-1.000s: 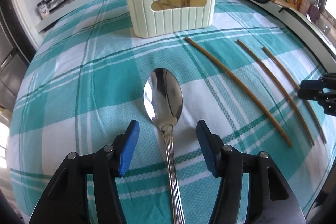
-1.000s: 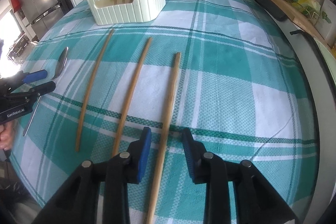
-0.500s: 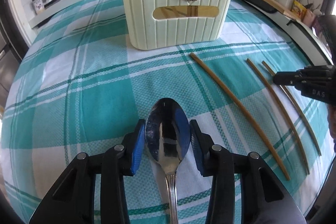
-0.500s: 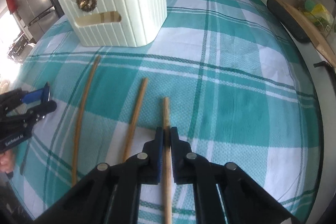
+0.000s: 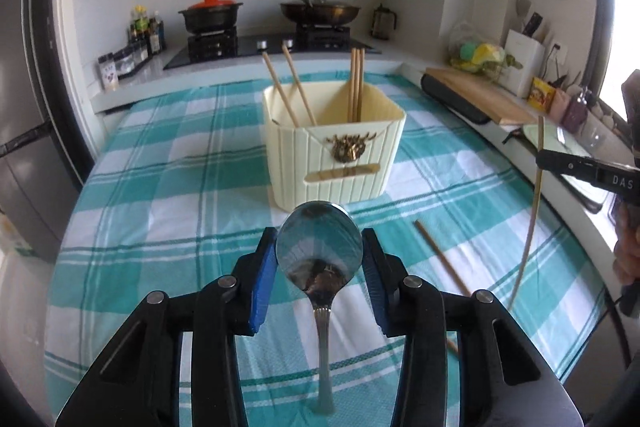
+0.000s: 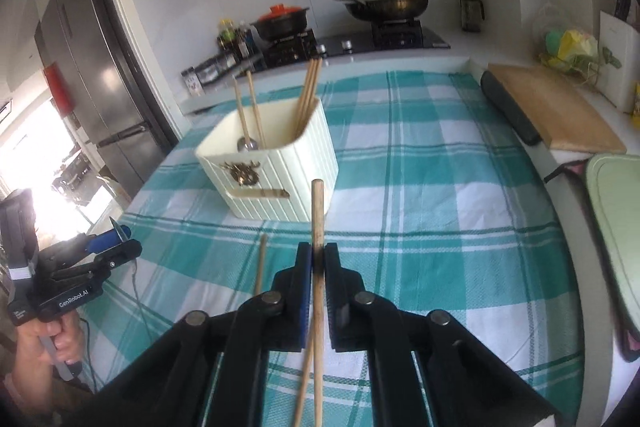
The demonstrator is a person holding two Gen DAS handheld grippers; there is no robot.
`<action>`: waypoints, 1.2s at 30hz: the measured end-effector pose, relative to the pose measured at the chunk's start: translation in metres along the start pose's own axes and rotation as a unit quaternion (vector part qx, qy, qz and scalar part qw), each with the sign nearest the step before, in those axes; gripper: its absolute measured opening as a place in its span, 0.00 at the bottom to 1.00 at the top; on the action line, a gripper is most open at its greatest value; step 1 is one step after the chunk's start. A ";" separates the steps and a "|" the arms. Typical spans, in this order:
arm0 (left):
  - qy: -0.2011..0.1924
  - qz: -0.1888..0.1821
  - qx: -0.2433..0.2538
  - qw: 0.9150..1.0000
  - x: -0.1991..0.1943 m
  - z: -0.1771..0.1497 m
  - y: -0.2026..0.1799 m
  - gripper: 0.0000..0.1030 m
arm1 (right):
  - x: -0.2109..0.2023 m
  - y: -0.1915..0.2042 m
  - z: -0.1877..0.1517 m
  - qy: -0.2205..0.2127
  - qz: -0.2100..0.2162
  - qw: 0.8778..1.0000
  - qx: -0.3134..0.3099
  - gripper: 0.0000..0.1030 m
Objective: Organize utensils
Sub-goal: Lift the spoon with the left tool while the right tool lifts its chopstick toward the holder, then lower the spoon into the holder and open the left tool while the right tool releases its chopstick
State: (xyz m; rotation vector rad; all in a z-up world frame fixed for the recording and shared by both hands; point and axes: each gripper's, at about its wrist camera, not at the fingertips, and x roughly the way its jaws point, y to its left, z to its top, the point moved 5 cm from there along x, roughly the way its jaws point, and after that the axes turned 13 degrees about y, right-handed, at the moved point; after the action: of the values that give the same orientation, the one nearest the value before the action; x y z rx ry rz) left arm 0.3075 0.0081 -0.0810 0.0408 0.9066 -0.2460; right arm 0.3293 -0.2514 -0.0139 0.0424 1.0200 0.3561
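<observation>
My left gripper (image 5: 319, 241) is shut on the bowl of a steel spoon (image 5: 320, 259), held above the checked cloth with its handle hanging toward me. Ahead stands the cream utensil holder (image 5: 332, 155) with several chopsticks upright in it. My right gripper (image 6: 317, 251) is shut on a wooden chopstick (image 6: 317, 203), lifted and pointing toward the holder (image 6: 280, 183). In the left wrist view that right gripper (image 5: 560, 161) shows at the right edge with its chopstick (image 5: 534, 215) hanging down. Two more chopsticks (image 6: 261, 263) (image 6: 305, 371) lie on the cloth. A spoon (image 6: 248, 143) sits inside the holder.
The teal checked cloth (image 5: 160, 187) covers the counter. Behind it is a stove with a red-lidded pot (image 5: 210, 13) and a wok (image 5: 320, 11). Bottles (image 5: 144, 35) stand back left. A wooden cutting board (image 6: 556, 115) and a green board (image 6: 616, 227) lie along the right edge.
Both grippers closed, the left on the spoon's bowl and the right on a chopstick, then rose off the cloth with them. The holder's open top has come into view.
</observation>
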 end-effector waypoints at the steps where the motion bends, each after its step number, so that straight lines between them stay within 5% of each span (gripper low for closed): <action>1: -0.008 -0.002 -0.001 1.000 -0.006 0.002 -0.001 0.40 | -0.010 0.003 0.000 -0.012 -0.001 1.000 -0.003 0.06; 12: -0.055 -0.026 -0.031 0.998 -0.044 0.022 0.004 0.40 | -0.073 0.036 0.004 -0.111 -0.041 0.992 -0.034 0.06; 25: -0.068 -0.048 -0.050 0.995 -0.065 0.052 0.015 0.40 | -0.093 0.046 0.029 -0.134 -0.046 0.988 -0.055 0.06; 36: -0.103 -0.050 -0.054 0.992 -0.080 0.123 0.027 0.40 | -0.097 0.061 0.089 -0.162 -0.043 0.983 -0.077 0.06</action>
State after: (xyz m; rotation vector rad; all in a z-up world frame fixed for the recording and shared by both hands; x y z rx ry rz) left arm 0.3622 0.0330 0.0557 -0.1291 0.7165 -0.2877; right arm 0.3414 -0.2122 0.1253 -0.0810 0.6684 0.3361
